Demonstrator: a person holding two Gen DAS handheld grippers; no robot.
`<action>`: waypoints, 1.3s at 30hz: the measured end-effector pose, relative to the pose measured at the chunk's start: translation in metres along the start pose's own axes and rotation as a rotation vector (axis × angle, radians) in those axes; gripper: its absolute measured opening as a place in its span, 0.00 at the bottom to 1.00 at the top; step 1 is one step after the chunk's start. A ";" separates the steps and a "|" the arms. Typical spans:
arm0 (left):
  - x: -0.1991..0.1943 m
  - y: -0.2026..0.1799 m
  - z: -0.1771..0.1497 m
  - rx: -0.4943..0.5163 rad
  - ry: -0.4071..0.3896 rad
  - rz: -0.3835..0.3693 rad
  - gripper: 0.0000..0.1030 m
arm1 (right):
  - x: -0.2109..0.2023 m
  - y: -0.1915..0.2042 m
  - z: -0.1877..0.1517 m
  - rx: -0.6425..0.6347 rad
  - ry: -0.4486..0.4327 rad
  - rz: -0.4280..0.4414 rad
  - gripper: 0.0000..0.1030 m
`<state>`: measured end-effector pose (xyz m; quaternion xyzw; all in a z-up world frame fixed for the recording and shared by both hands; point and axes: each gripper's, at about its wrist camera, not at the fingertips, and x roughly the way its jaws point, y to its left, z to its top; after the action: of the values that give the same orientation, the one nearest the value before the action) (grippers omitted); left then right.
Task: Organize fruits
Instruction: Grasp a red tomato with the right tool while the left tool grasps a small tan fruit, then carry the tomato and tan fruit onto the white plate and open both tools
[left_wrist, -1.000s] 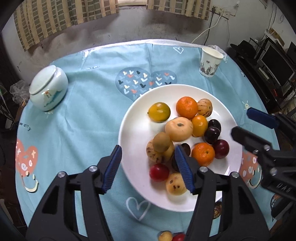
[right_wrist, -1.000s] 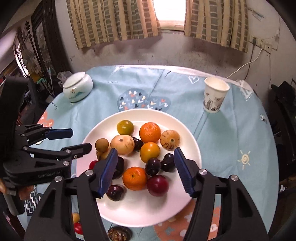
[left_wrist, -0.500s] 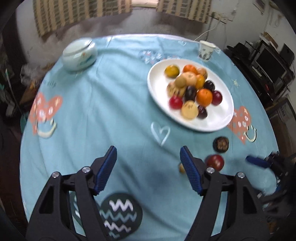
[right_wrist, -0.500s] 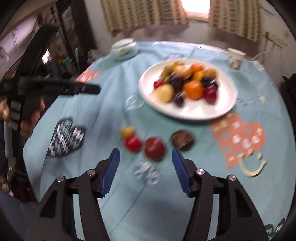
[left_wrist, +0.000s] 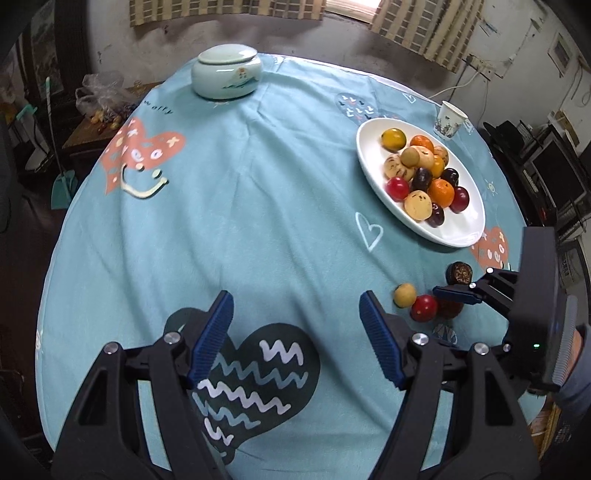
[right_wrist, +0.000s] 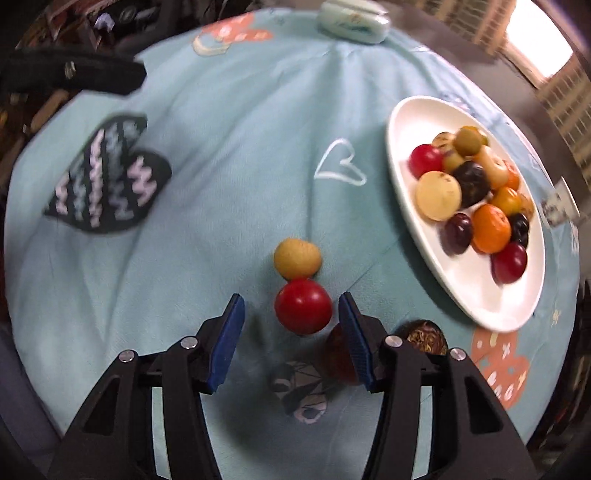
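A white plate (left_wrist: 373, 177) sits at two o'clock on the teal tablecloth (left_wrist: 258, 192), heaped with oranges, yellow-tan fruits, dark plums and red ones. A lidded ceramic jar (left_wrist: 226, 75) stands at twelve o'clock and a paper cup (left_wrist: 448, 120) just beyond the plate; what they hold is hidden. Four fruits lie loose on the cloth at four o'clock: a red fruit (right_wrist: 303, 305) touching a tan fruit (right_wrist: 297, 258), a darker red one (right_wrist: 338, 354) and a brown patterned one (right_wrist: 424, 338). The right gripper (right_wrist: 291, 338) gapes wide with the red fruit between its fingertips, ungripped. The left gripper (left_wrist: 295, 332) hangs open over a dark heart print (left_wrist: 258, 373).
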<state>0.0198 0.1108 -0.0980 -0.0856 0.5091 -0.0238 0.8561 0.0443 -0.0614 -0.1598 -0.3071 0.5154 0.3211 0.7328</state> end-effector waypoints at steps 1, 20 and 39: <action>0.001 0.002 -0.002 -0.011 0.003 0.001 0.70 | 0.003 0.002 0.002 -0.036 0.025 -0.002 0.44; 0.054 -0.098 -0.006 0.232 0.084 -0.052 0.70 | -0.062 -0.045 -0.070 0.283 -0.161 0.144 0.31; 0.098 -0.122 -0.009 0.334 0.173 -0.032 0.25 | -0.058 -0.035 -0.117 0.473 -0.186 0.203 0.31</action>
<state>0.0650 -0.0225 -0.1664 0.0521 0.5683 -0.1287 0.8110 -0.0081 -0.1830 -0.1334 -0.0435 0.5348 0.2906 0.7922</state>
